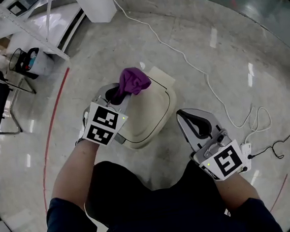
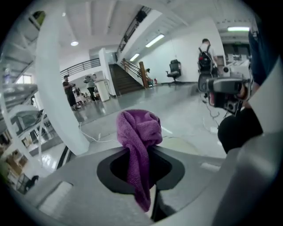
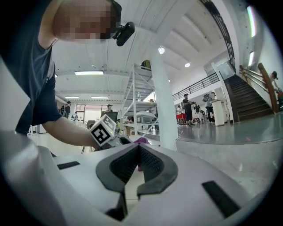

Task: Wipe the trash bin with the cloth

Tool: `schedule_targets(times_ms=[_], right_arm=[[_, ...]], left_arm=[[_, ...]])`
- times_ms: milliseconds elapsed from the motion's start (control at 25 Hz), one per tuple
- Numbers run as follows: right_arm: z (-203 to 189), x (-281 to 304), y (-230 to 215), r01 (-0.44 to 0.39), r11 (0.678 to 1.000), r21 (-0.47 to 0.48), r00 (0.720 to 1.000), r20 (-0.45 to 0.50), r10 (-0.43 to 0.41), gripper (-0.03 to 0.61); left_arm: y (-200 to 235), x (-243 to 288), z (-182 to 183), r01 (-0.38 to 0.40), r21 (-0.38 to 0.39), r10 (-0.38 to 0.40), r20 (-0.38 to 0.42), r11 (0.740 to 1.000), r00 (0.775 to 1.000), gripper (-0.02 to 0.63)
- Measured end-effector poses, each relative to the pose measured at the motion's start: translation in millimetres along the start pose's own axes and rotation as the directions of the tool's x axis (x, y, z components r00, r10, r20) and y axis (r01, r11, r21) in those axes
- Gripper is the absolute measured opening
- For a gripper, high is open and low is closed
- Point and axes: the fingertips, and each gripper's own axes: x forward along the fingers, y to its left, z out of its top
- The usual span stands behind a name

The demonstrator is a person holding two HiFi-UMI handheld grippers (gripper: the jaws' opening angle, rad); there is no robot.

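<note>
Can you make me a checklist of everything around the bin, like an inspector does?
Surface: shiny grey floor with a red line on it.
Job's things: cream trash bin on the floor; purple cloth held over its far edge.
Clutter: wire basket with things in it, far left.
Grippers: left gripper shut on the cloth; right gripper shut, empty, beside the bin.
Cables: white cable snaking past the bin; black cable at right.
Surroundings: white pillar, stairs, people far off.
</note>
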Motion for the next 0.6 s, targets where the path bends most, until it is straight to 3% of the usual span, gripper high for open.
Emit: schedule_targets(times_ms=[160, 320, 600], right_arm=[[-0.7, -8.0, -1.7, 0.009, 1.000, 0.006, 1.000, 0.016, -0.009, 0.011], [1.3, -16.4, -2.6, 0.020, 1.000, -0.006, 0.999, 0.033, -0.020, 0.011], [3.8, -32.4, -10.1, 0.052, 0.999, -0.012, 0.997, 0.051, -0.052, 0.011]], left_arm=[[0.8, 37.5, -13.2, 0.032, 0.162, -0.007, -0.157, 0.986, 0.988, 0.058], [-8.0, 63.1, -25.8, 0.116, 0.303, -0.027, -0.281, 0.946, 0.959, 0.058], [-61.8, 83.2, -7.2, 0.263, 0.471, -0.103, -0.339, 0.842, 0.935, 0.058]])
